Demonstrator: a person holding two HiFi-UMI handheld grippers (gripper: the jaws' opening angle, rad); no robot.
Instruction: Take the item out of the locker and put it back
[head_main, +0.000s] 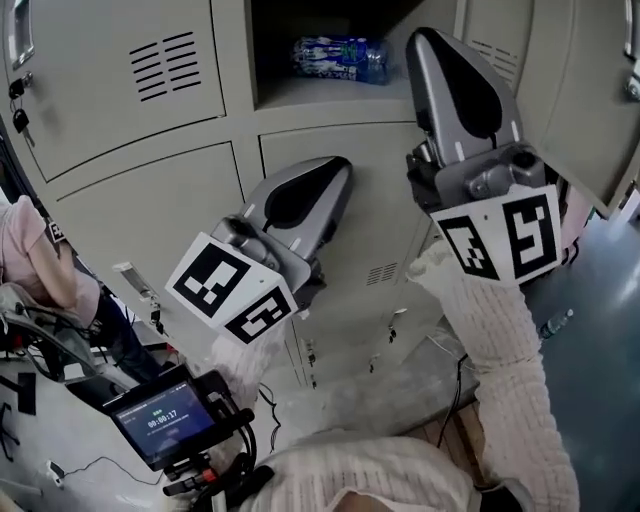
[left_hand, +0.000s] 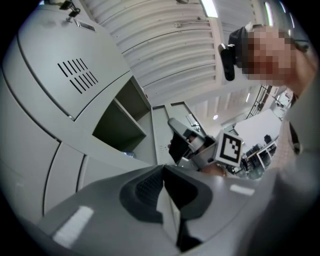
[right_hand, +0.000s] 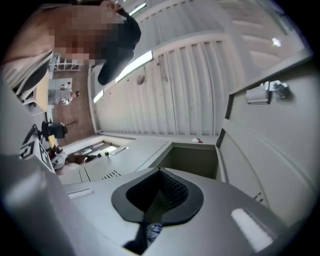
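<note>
A clear water bottle with a blue label (head_main: 340, 57) lies on its side on the shelf of the open locker compartment (head_main: 300, 95) at the top of the head view. My right gripper (head_main: 428, 40) is raised in front of the compartment's right edge, just right of the bottle and apart from it, jaws together and holding nothing. In the right gripper view its jaws (right_hand: 160, 172) meet, and a sliver of the bottle (right_hand: 152, 231) shows through the gap below them. My left gripper (head_main: 340, 170) hangs lower, before the closed doors, shut and empty.
The compartment's open door (head_main: 570, 90) stands at the right. Closed locker doors with vents (head_main: 165, 65) fill the left, with keys (head_main: 18, 100) hanging in a lock. A small monitor (head_main: 165, 415) and a person's sleeve (head_main: 30, 260) are at the lower left.
</note>
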